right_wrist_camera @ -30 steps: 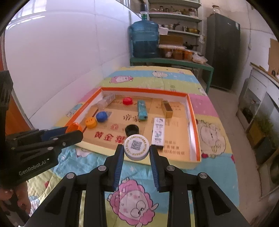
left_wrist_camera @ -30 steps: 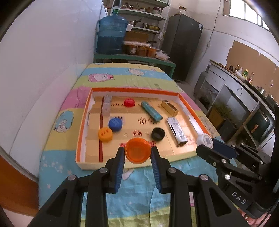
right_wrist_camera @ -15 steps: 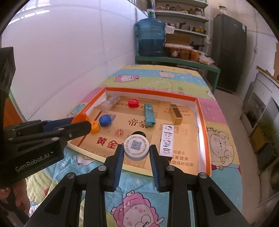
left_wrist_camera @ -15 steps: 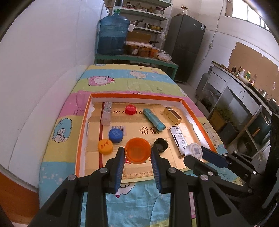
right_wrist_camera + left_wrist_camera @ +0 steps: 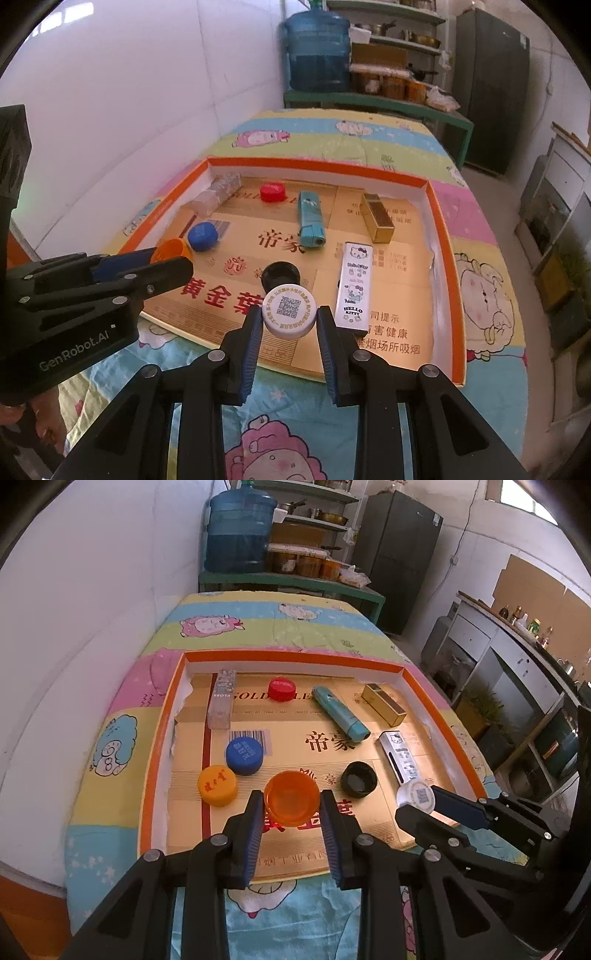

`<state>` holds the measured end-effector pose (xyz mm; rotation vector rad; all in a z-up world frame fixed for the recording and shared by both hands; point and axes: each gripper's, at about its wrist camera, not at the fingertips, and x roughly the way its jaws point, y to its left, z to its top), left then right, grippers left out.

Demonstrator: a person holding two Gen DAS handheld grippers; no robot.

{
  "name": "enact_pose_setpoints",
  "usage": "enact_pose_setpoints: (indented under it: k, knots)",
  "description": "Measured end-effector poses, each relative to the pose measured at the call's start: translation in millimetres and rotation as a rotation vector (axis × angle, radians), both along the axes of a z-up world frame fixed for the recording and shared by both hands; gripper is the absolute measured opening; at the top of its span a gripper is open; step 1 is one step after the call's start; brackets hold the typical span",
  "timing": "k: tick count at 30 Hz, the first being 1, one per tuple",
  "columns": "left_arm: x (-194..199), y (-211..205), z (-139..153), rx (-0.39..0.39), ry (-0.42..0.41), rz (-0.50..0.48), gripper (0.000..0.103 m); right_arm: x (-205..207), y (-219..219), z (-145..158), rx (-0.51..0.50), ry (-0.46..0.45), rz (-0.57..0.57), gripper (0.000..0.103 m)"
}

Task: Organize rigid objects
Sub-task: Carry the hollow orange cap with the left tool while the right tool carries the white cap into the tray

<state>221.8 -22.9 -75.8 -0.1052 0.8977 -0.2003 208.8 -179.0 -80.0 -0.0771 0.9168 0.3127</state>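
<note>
Yellow cap hidden in right view

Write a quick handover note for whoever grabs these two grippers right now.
Left gripper: shut on the orange cap, over the tray's near edge.
Right gripper: shut on the white QR cap, beside it.
In the orange-rimmed tray: yellow, blue, red and black caps, teal lighter, gold box, Hello Kitty case, clear box.
Done: both caps picked up.
Left: set both down, probably with the other caps.
</note>
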Motion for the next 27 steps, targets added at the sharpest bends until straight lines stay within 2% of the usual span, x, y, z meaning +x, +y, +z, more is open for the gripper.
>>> enact_pose_setpoints:
  k: [17, 27]
  knots:
    - [15.9, -7.4, -21.1, 0.019, 0.048, -0.021, 0.031, 17.2, 4.9, -15.5, -0.018, 0.062, 0.017, 0.031]
    - [18.6, -10.3, -28.6, 0.033, 0.068, -0.033, 0.031, 25.9, 3.2, -20.4, 0.008, 0.11, 0.013, 0.031]
